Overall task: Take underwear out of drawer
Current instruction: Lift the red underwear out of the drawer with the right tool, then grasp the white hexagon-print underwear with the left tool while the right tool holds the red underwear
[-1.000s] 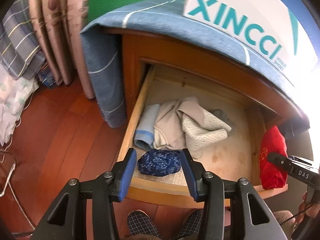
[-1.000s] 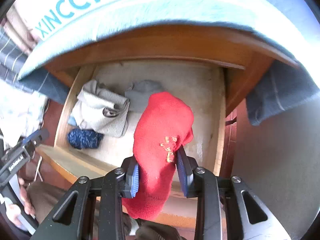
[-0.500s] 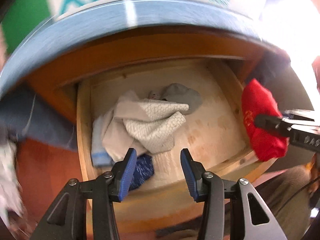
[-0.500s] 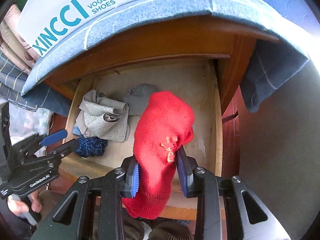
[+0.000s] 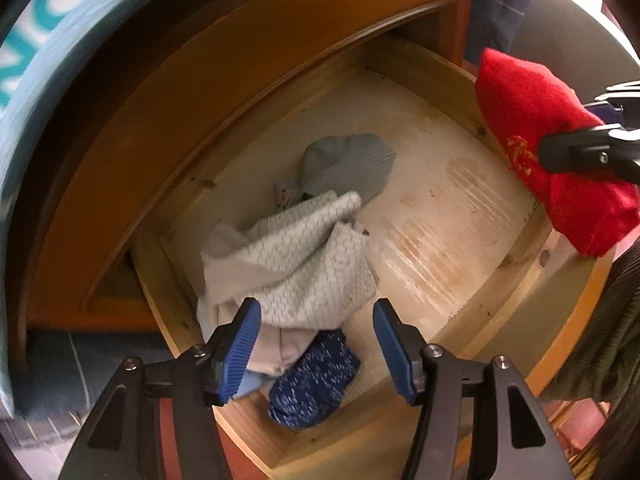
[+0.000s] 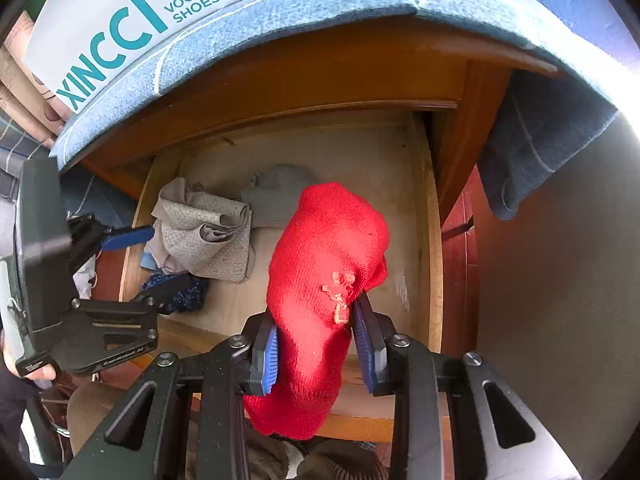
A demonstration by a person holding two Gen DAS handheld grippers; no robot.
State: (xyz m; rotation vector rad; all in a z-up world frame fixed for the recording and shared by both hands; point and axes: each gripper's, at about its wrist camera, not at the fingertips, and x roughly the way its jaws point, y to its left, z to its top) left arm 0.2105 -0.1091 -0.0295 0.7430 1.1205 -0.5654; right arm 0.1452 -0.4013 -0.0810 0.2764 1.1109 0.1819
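Note:
The wooden drawer (image 5: 460,236) stands open. In it lie a beige and white patterned garment (image 5: 296,264), a grey one (image 5: 348,162) behind it and a dark blue speckled one (image 5: 312,380) at the front left. My left gripper (image 5: 316,344) is open and empty, just above the front of the pile. My right gripper (image 6: 316,344) is shut on red underwear (image 6: 324,276) with a gold motif, held above the drawer's front right; it also shows in the left wrist view (image 5: 548,148). The left gripper (image 6: 132,256) appears in the right wrist view.
A blue cloth (image 6: 320,4) covers the cabinet top, with a white XINCCI shoe box (image 6: 132,20) on it. The cloth hangs down the cabinet's right side (image 6: 536,140). Red-brown wood floor lies around.
My left gripper has swung right and moved in over the drawer, from above the blue garment toward the beige pile. The right gripper has kept hold of the red underwear.

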